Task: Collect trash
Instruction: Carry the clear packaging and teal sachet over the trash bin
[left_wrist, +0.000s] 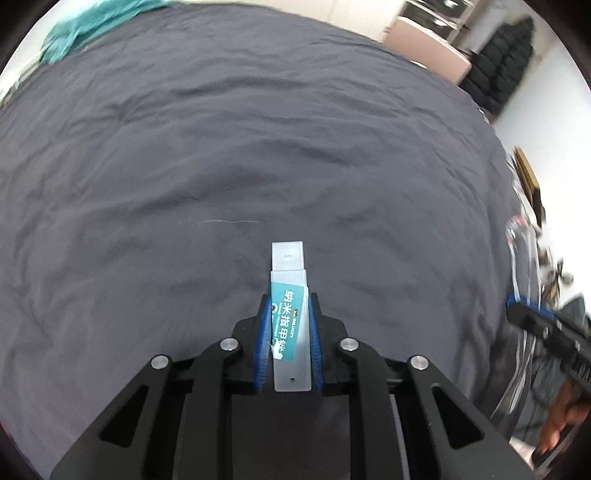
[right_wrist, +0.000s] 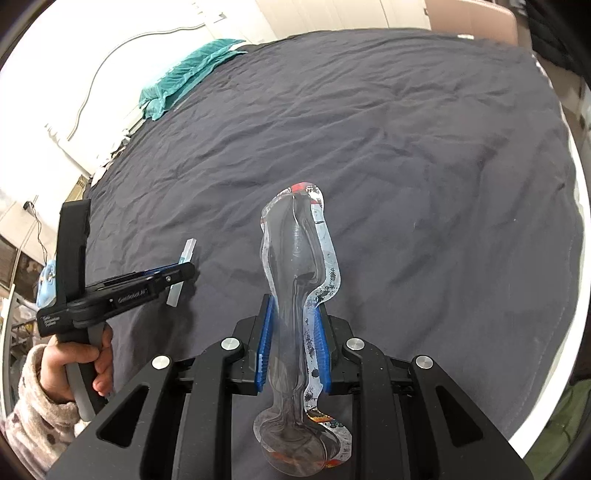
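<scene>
Plainly, teal "纳米指甲锉" label (left_wrist: 286, 325)

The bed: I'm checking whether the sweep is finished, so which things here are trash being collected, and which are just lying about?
Being collected:
- flat nail-file packet, clamped in the left hand-held gripper
- clear plastic blister pack, clamped in the right hand-held gripper

Lying about:
- teal cloth at the far edge of the dark bedspread
- black padded garment beyond the bed
</scene>
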